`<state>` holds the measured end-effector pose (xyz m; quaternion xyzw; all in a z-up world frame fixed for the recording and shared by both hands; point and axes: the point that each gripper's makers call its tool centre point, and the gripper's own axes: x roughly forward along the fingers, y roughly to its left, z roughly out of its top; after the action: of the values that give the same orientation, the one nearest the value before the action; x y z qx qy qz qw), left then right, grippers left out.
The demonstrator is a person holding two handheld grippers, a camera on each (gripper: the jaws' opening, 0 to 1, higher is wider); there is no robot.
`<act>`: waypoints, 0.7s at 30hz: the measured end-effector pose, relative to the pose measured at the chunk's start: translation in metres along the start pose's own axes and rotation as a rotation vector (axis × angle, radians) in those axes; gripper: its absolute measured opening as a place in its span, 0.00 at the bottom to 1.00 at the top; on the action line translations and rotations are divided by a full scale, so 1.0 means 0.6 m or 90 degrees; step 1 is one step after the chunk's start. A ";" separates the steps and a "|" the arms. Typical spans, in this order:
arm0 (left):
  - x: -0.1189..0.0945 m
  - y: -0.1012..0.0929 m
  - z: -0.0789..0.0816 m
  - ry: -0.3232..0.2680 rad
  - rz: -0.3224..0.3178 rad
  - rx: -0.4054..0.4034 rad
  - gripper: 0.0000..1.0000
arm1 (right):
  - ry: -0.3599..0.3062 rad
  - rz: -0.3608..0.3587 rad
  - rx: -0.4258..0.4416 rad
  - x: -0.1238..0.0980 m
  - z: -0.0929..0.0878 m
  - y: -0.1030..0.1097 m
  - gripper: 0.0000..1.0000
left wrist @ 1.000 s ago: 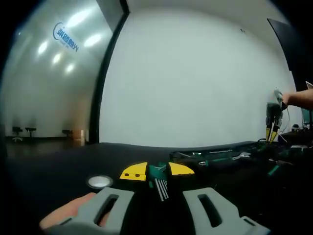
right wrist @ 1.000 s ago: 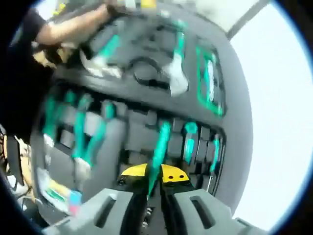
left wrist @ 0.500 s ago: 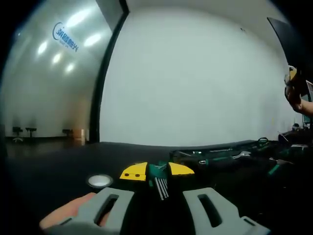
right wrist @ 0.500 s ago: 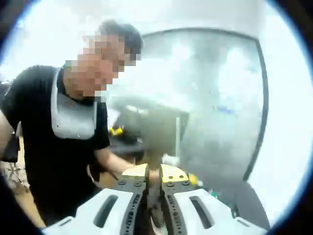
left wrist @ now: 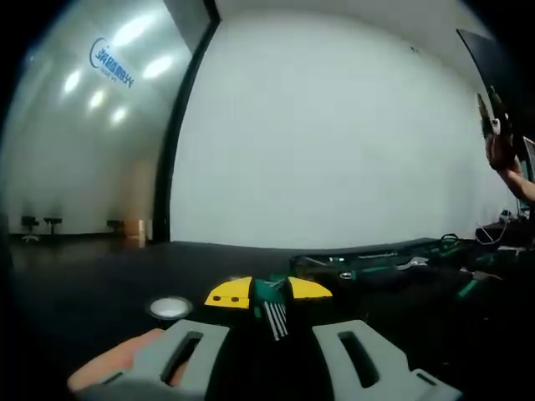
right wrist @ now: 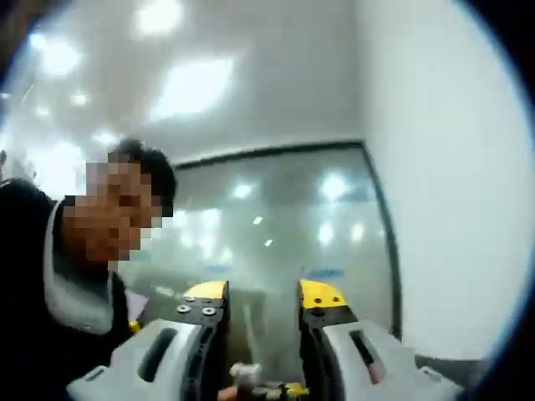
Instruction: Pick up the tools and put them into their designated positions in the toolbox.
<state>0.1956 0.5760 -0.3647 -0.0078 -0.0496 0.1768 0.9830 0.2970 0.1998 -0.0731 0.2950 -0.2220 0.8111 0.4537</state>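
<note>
- Two yellow-tipped jaws of the left gripper [left wrist: 269, 294] stand close together in the left gripper view, clamped on a green-holdered hex key set [left wrist: 272, 305] whose steel keys hang down between the grey jaw bodies.
- Much of the toolbox [left wrist: 393, 269] is hard to make out: it lies low on the dark table [left wrist: 84, 276] toward the right, with green-handled tools and a wrench [left wrist: 411, 266] only small shapes in it.
- At the lower left edge, part of a hand [left wrist: 109, 368] is cut off behind the jaw body; a small round silver object [left wrist: 170, 309] on the table is too small to identify.
- Compared with half a second ago, the left gripper view is unchanged apart from the other gripper [left wrist: 493, 125] at the far right, now higher against the white wall.
- The right gripper [right wrist: 263, 294] has its jaws spread wide apart with nothing between the tips; half a second ago they were pressed nearly together.
- The right gripper view tilts up to ceiling lights, a glass partition [right wrist: 284, 225] and the person's dark-clothed shoulder [right wrist: 33, 317]; a blurred object [right wrist: 251, 384] low between the jaw bodies cannot be identified.
</note>
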 end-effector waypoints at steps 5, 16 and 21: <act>-0.001 -0.002 -0.003 0.004 -0.004 0.001 0.14 | -0.114 -0.032 -0.176 0.008 0.103 -0.021 0.30; -0.007 -0.004 -0.005 0.003 -0.011 -0.010 0.14 | -0.139 -0.146 -0.263 0.020 0.223 -0.124 0.45; -0.012 -0.004 0.002 -0.007 -0.015 -0.034 0.14 | -0.104 -0.163 -0.298 -0.002 0.228 -0.139 0.00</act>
<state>0.1897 0.5711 -0.3642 -0.0324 -0.0602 0.1636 0.9842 0.4079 0.1541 0.0333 0.2722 -0.4001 0.6475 0.5887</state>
